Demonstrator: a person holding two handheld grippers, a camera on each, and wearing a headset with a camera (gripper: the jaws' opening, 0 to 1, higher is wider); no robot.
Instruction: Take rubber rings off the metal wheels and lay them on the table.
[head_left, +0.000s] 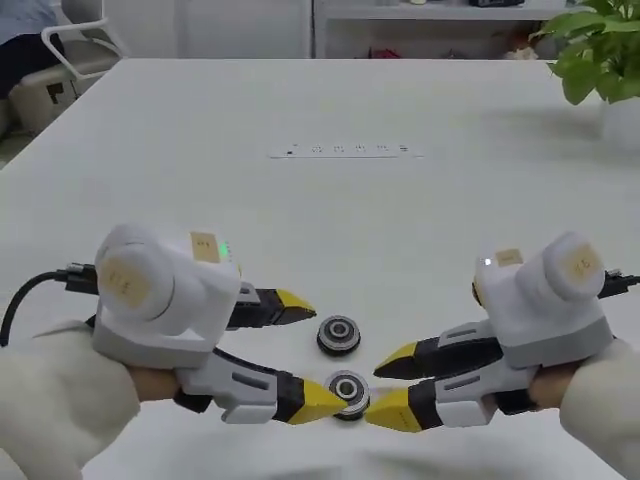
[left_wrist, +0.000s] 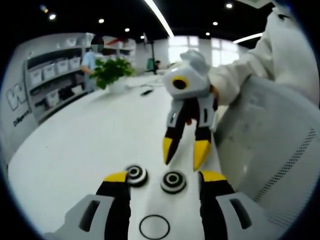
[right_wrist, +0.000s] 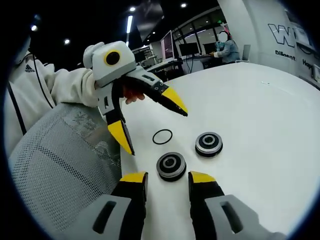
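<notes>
Flat on the white table (head_left: 420, 230), close to its near edge: two metal wheels, each a silver disc with a dark hub and black rubber round the rim. Of these, the near wheel (head_left: 347, 388) right between the lower tips of both grippers, contact impossible to tell; the far wheel (head_left: 338, 334) just beyond it, apart. One thin black ring (left_wrist: 154, 226) loose and flat on the table between the jaws of the left gripper (head_left: 328, 354), screened from the head view by that gripper's body. Left gripper spread wide, holding nothing; right gripper (head_left: 373, 394) parted more narrowly, holding nothing, tips toward the near wheel. White sleeves (head_left: 50, 390) behind both. Farther off, a power strip (head_left: 345, 151) at mid-table and a plant (head_left: 592, 50) at the far right. Count: two wheels, one loose ring, two grippers.
</notes>
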